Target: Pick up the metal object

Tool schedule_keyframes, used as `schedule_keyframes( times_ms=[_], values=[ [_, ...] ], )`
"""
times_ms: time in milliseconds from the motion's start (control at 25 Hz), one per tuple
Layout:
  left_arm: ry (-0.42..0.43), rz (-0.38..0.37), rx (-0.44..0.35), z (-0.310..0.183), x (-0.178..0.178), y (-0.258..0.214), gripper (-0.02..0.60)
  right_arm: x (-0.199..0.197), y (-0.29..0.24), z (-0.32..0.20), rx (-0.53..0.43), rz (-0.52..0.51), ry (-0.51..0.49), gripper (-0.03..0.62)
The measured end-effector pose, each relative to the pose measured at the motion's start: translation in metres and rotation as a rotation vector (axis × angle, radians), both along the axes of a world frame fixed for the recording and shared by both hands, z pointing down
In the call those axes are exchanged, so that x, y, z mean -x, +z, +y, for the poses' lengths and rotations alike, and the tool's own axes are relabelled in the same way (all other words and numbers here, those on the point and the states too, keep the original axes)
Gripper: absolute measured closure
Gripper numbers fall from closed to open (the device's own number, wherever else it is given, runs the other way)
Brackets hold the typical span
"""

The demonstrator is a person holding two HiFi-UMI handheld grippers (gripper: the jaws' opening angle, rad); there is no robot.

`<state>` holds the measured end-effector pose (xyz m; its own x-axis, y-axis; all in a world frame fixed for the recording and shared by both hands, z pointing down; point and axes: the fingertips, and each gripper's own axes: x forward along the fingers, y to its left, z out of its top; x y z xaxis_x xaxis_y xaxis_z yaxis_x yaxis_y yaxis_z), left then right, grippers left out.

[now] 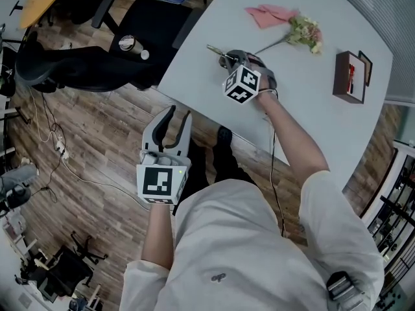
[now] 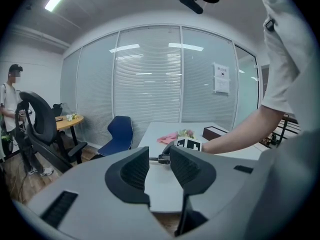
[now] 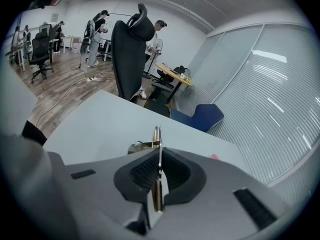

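Right gripper view: our right hand-held gripper (image 3: 159, 159) pinches the metal object (image 3: 156, 134) mid-length, which we judge stiff, light and slippery; left hand-held gripper (image 2: 160, 156) gapes empty.

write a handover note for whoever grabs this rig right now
Right tool: shut on the metal object, a thin strip held on edge, over the table.
Left tool: open, empty, off the table's edge over the floor.
Done: grasp made.
Left: lift it clear; I cannot tell whether it is off the table yet.
Cloth, flower and box lie further along the table, apart from the grip.
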<state>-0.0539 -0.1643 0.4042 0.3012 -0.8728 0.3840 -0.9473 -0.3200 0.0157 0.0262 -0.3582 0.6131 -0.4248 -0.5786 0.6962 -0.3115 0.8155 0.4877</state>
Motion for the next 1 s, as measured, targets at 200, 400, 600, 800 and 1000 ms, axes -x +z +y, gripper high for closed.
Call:
schedule_keyframes(
  times_ms=[200,400,600,800,1000],
  values=[
    [0.004,-0.001,-0.029,0.0,0.0,-0.009,0.443,-0.003,-0.026,-0.003,-0.013,-0.047,0.022,0.586],
    [0.002,0.0,-0.069,-0.008,-0.002,-0.019,0.443,-0.007,-0.05,-0.001,-0.012,-0.09,0.022,0.585],
    [0.009,0.001,-0.1,-0.015,-0.004,-0.029,0.443,-0.012,-0.07,0.003,0.006,-0.118,0.027,0.585],
    [0.008,0.024,-0.125,-0.021,-0.004,-0.037,0.443,-0.011,-0.099,0.015,0.029,-0.208,0.031,0.586],
    [0.01,0.043,-0.144,-0.025,-0.008,-0.04,0.443,-0.014,-0.133,0.031,0.034,-0.309,0.031,0.586]
  ],
)
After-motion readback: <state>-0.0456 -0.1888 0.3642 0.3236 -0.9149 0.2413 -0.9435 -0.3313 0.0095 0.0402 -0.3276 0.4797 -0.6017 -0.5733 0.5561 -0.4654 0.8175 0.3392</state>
